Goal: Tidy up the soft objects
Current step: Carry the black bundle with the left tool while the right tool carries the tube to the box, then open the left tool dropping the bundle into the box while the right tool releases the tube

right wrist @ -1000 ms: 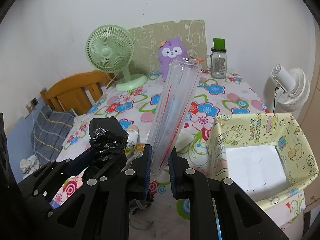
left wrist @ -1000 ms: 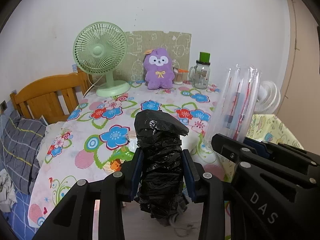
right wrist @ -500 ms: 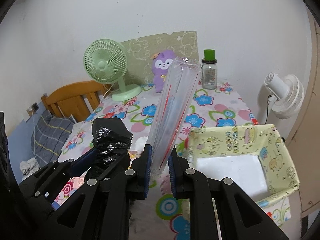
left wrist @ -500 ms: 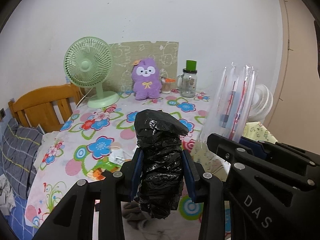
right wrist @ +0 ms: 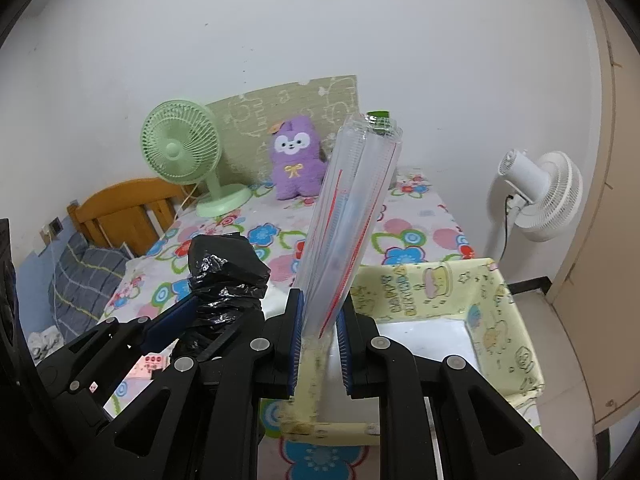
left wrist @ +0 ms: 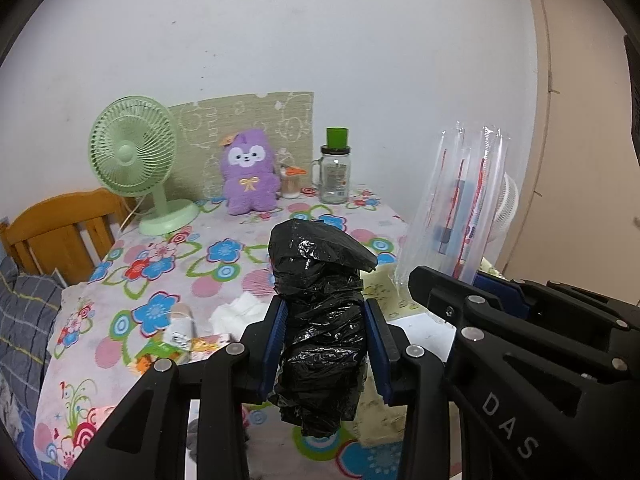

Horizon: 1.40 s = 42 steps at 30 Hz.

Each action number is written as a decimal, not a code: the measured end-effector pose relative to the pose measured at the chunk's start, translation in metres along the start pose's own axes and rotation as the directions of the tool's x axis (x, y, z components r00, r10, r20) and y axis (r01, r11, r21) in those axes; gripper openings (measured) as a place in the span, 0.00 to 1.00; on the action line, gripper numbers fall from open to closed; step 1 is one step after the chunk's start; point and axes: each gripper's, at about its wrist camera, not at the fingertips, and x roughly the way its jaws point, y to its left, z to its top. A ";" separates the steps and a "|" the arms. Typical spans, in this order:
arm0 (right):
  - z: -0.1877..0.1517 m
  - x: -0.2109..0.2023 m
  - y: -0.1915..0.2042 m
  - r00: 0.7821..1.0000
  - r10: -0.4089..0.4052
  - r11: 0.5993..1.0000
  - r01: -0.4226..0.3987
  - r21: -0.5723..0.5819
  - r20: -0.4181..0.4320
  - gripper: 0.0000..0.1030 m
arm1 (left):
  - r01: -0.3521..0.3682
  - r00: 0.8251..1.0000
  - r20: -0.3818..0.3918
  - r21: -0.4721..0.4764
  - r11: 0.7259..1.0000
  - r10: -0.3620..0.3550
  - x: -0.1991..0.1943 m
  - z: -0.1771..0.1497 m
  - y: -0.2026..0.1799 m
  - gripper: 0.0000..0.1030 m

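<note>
My left gripper (left wrist: 325, 322) is shut on a crumpled roll of black plastic bags (left wrist: 320, 312), held upright above the near edge of the flowered table. To its right my right gripper (right wrist: 318, 328) is shut on a folded stack of clear zip bags (right wrist: 352, 216) with red seal lines, standing upright. The black roll (right wrist: 224, 276) and the left gripper also show at the left of the right wrist view. A yellow fabric storage box (right wrist: 500, 280) with a white floor stands open just beyond and below the right gripper.
At the back of the table (left wrist: 224, 240) stand a green desk fan (left wrist: 136, 160), a purple plush toy (left wrist: 248, 178) and a glass jar with a green lid (left wrist: 335, 172). Small packets and a white tissue (left wrist: 236, 312) lie near the front. A white fan (right wrist: 540, 196) and a wooden chair (right wrist: 120, 208) flank the table.
Both grippers have drawn back from the table and risen a little, each keeping its load. The yellow box has come closer beneath the right gripper.
</note>
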 end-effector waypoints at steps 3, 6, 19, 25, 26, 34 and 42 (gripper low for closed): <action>0.000 -0.001 -0.010 1.000 -0.012 1.000 0.012 0.007 -0.001 0.19 | 0.016 1.000 -0.003 0.009 1.000 -0.016 0.004 0.002 -0.010 0.38; 0.001 -0.002 -0.019 1.000 -0.027 1.000 0.027 0.007 0.001 0.19 | 0.036 0.999 -0.006 0.011 0.999 -0.036 0.009 0.003 -0.018 0.38; -0.002 0.003 -0.060 0.995 -0.093 0.995 0.094 0.036 -0.037 0.19 | 0.128 0.990 -0.055 0.020 0.992 -0.126 0.038 0.004 -0.054 0.38; -0.007 0.017 -0.075 0.990 -0.114 0.992 0.118 0.039 -0.085 0.19 | 0.140 0.985 -0.108 0.006 0.990 -0.138 0.058 -0.001 -0.063 0.38; -0.008 0.021 -0.077 0.988 -0.116 0.992 0.120 0.038 -0.098 0.19 | 0.140 0.983 -0.121 0.002 0.990 -0.139 0.062 -0.003 -0.065 0.38; -0.015 0.046 -0.087 0.979 -0.090 0.994 0.101 0.051 -0.182 0.19 | 0.125 0.970 -0.210 -0.018 0.992 -0.126 0.081 -0.011 -0.066 0.45; -0.015 0.063 -0.099 0.966 -0.103 0.989 0.125 0.078 -0.239 0.20 | 0.130 0.969 -0.213 0.028 0.991 -0.121 0.082 -0.012 -0.073 0.72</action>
